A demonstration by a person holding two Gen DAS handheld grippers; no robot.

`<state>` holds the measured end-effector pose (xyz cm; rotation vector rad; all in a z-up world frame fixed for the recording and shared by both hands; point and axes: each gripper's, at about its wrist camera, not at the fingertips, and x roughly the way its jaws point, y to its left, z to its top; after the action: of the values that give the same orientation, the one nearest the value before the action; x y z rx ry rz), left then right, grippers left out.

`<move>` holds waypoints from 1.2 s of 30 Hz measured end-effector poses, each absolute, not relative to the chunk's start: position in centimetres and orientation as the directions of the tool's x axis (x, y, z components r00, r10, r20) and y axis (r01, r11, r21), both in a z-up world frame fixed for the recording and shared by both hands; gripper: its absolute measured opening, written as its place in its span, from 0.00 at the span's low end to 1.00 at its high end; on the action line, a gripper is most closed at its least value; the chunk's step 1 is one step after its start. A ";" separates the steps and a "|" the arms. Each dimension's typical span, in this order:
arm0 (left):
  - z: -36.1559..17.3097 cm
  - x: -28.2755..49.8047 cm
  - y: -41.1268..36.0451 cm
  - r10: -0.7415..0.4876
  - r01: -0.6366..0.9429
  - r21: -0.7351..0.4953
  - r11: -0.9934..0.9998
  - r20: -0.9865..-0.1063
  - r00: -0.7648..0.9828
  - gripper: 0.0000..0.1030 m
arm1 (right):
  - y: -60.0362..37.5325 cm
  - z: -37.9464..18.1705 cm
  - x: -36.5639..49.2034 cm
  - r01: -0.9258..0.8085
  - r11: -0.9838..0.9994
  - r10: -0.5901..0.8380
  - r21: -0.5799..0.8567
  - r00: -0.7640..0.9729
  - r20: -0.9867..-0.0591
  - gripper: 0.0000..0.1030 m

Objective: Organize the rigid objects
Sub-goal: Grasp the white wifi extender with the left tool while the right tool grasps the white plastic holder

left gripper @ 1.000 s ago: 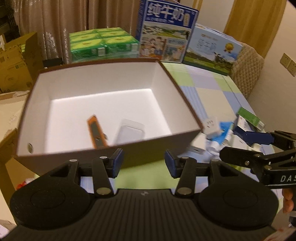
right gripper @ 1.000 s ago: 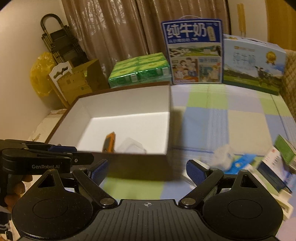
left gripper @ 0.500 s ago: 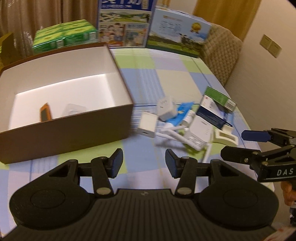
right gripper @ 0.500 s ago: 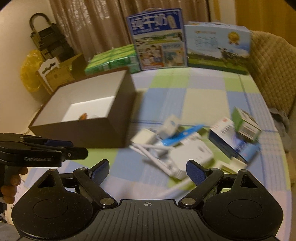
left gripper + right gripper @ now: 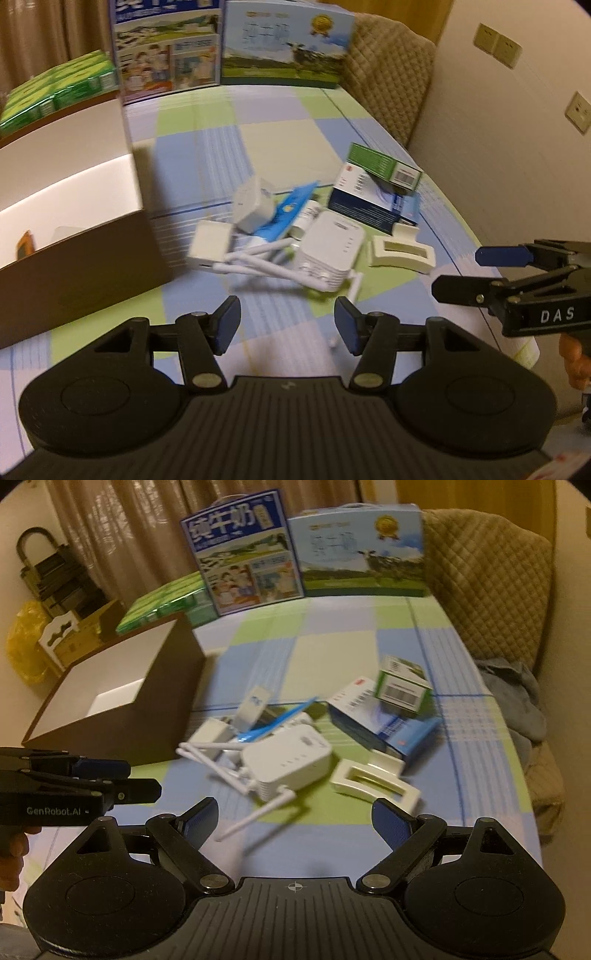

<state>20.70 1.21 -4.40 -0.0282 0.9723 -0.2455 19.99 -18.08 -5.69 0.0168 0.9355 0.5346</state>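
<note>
A pile of small items lies on the checked tablecloth: a white router (image 5: 328, 254) (image 5: 291, 760) with antennas, a white cube plug (image 5: 251, 203), a white adapter (image 5: 210, 243), a blue strip (image 5: 291, 210), a dark blue carton (image 5: 369, 199), a green carton (image 5: 384, 166) and a cream frame (image 5: 400, 251). The brown box (image 5: 74, 266) with a white inside stands to the left and holds an orange item (image 5: 24, 247). My left gripper (image 5: 287, 325) hovers just short of the router, its jaws opening with nothing between them. My right gripper (image 5: 295, 819) is open and empty, near the router and the frame.
Two milk cartons (image 5: 243, 554) and green packs (image 5: 55, 88) stand along the table's far edge. A quilted chair (image 5: 491, 590) and a wall border the right side. The table's right edge curves close to the pile.
Both views have swung right, from over the brown box to the pile of items. The left jaws stand wider than before. The right jaws have kept their spread.
</note>
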 end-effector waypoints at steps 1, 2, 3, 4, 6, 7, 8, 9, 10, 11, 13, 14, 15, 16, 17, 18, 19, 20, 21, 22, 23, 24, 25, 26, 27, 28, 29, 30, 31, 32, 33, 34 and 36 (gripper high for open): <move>-4.6 20.9 0.8 -0.223 0.204 -0.132 0.970 -0.816 0.534 0.50 | -18.5 -5.9 20.1 -0.423 0.874 0.439 0.240 0.476 -0.762 0.85; -4.9 21.1 0.4 -0.227 0.214 -0.130 0.968 -0.818 0.529 0.50 | -18.9 -6.0 20.2 -0.416 0.878 0.434 0.238 0.479 -0.763 0.85; -5.0 21.3 0.0 -0.230 0.224 -0.127 0.966 -0.819 0.526 0.50 | -19.3 -6.3 20.4 -0.407 0.882 0.427 0.237 0.479 -0.767 0.85; -5.2 21.5 -0.5 -0.233 0.237 -0.123 0.964 -0.819 0.525 0.50 | -19.6 -6.4 20.6 -0.398 0.887 0.421 0.237 0.479 -0.771 0.85; -5.4 22.0 -1.2 -0.240 0.258 -0.116 0.959 -0.817 0.525 0.50 | -20.2 -6.9 20.8 -0.382 0.893 0.412 0.238 0.480 -0.774 0.85; -5.6 22.3 -1.6 -0.244 0.269 -0.113 0.957 -0.816 0.524 0.50 | -20.5 -7.1 21.0 -0.374 0.897 0.406 0.237 0.481 -0.777 0.85; -5.8 22.7 -1.9 -0.247 0.280 -0.110 0.954 -0.817 0.521 0.50 | -20.9 -7.2 21.2 -0.365 0.900 0.400 0.237 0.482 -0.779 0.85; -5.9 23.0 -2.3 -0.250 0.290 -0.107 0.951 -0.818 0.518 0.50 | -21.2 -7.4 21.4 -0.358 0.903 0.396 0.237 0.484 -0.780 0.85; -6.1 23.3 -2.7 -0.255 0.303 -0.105 0.947 -0.818 0.516 0.50 | -21.5 -7.5 21.5 -0.350 0.906 0.392 0.237 0.485 -0.782 0.85; -6.3 23.7 -3.1 -0.260 0.317 -0.101 0.943 -0.818 0.513 0.50 | -21.8 -7.7 21.7 -0.342 0.909 0.387 0.237 0.487 -0.783 0.85; -6.7 24.4 -3.7 -0.262 0.342 -0.087 0.936 -0.820 0.509 0.50 | -22.5 -7.9 22.1 -0.326 0.915 0.379 0.238 0.490 -0.785 0.85; -6.9 24.9 -4.0 -0.261 0.354 -0.078 0.932 -0.822 0.507 0.50 | -22.8 -8.1 22.3 -0.318 0.917 0.375 0.239 0.491 -0.786 0.85; -7.1 25.3 -4.3 -0.259 0.364 -0.069 0.929 -0.824 0.504 0.50 | -23.1 -8.2 22.4 -0.310 0.920 0.370 0.239 0.492 -0.788 0.85; -7.4 25.7 -4.5 -0.257 0.372 -0.063 0.926 -0.826 0.501 0.50 | -23.4 -8.3 22.6 -0.302 0.923 0.366 0.240 0.493 -0.789 0.85; -7.7 26.3 -4.8 -0.252 0.378 -0.055 0.924 -0.831 0.496 0.50 | -23.7 -8.4 22.7 -0.293 0.925 0.363 0.241 0.493 -0.791 0.85; -7.9 26.7 -4.9 -0.250 0.384 -0.049 0.922 -0.834 0.492 0.50 | -24.0 -8.5 22.9 -0.285 0.927 0.359 0.242 0.494 -0.792 0.85; -8.2 27.1 -5.1 -0.252 0.393 -0.048 0.918 -0.835 0.489 0.50 | -24.3 -8.7 23.0 -0.277 0.930 0.355 0.243 0.494 -0.794 0.85; -8.4 27.6 -5.2 -0.252 0.399 -0.046 0.916 -0.839 0.483 0.50 | -24.5 -8.8 23.2 -0.268 0.932 0.351 0.244 0.494 -0.796 0.85; -8.7 28.1 -5.3 -0.246 0.401 -0.040 0.915 -0.844 0.477 0.50 | -24.8 -8.8 23.3 -0.261 0.934 0.348 0.245 0.494 -0.797 0.85; -9.0 28.5 -5.4 -0.243 0.407 -0.035 0.913 -0.846 0.474 0.51 | -25.0 -8.9 23.5 -0.254 0.935 0.345 0.247 0.493 -0.799 0.85; -9.2 29.0 -5.5 -0.243 0.414 -0.031 0.910 -0.849 0.470 0.51 | -25.3 -9.0 23.6 -0.246 0.937 0.341 0.248 0.493 -0.801 0.85; -9.5 29.3 -5.6 -0.241 0.418 -0.028 0.908 -0.852 0.464 0.51 | -25.5 -9.1 23.8 -0.239 0.939 0.338 0.249 0.492 -0.802 0.85; -9.7 29.6 -5.8 -0.237 0.423 -0.021 0.906 -0.853 0.465 0.54 | -25.7 -9.2 23.9 -0.232 0.940 0.334 0.248 0.492 -0.804 0.85; -9.9 30.0 -5.9 -0.234 0.429 -0.016 0.903 -0.855 0.462 0.58 | -25.9 -9.2 24.1 -0.226 0.942 0.330 0.248 0.492 -0.805 0.85; -10.0 30.2 -6.1 -0.234 0.433 -0.015 0.901 -0.858 0.458 0.59 | -26.1 -9.3 24.2 -0.220 0.944 0.327 0.248 0.493 -0.806 0.85; -10.2 30.4 -6.2 -0.238 0.439 -0.018 0.898 -0.860 0.451 0.59 | -26.2 -9.3 24.3 -0.214 0.945 0.324 0.248 0.493 -0.807 0.85; -10.3 30.6 -6.4 -0.244 0.446 -0.023 0.895 -0.862 0.445 0.60 | -26.4 -9.4 24.5 -0.208 0.946 0.321 0.248 0.494 -0.808 0.85; -10.4 30.8 -6.5 -0.245 0.451 -0.023 0.892 -0.864 0.440 0.60 | -26.6 -9.4 24.6 -0.204 0.947 0.319 0.248 0.494 -0.809 0.85; -10.6 31.0 -6.6 -0.242 0.455 -0.020 0.890 -0.867 0.436 0.60 | -26.7 -9.5 24.8 -0.201 0.947 0.318 0.249 0.494 -0.809 0.85; -10.8 31.1 -6.8 -0.238 0.456 -0.016 0.890 -0.869 0.434 0.60 | -26.8 -9.5 24.9 -0.198 0.948 0.317 0.250 0.494 -0.810 0.85; -11.0 31.3 -6.8 -0.238 0.457 -0.017 0.889 -0.871 0.430 0.60 | -26.9 -9.6 25.0 -0.198 0.948 0.317 0.251 0.494 -0.809 0.85; -11.1 31.4 -6.9 -0.239 0.458 -0.020 0.889 -0.873 0.425 0.60 | -26.9 -9.6 25.1 -0.200 0.947 0.320 0.252 0.494 -0.808 0.85; -11.4 31.4 -7.1 -0.237 0.460 -0.017 0.888 -0.874 0.424 0.60 | -26.8 -9.6 25.2 -0.215 0.943 0.329 0.254 0.494 -0.805 0.85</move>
<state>31.37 -7.10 -11.36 0.2394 1.0469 -0.4411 25.24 -26.81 -9.62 0.1252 1.0015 0.3308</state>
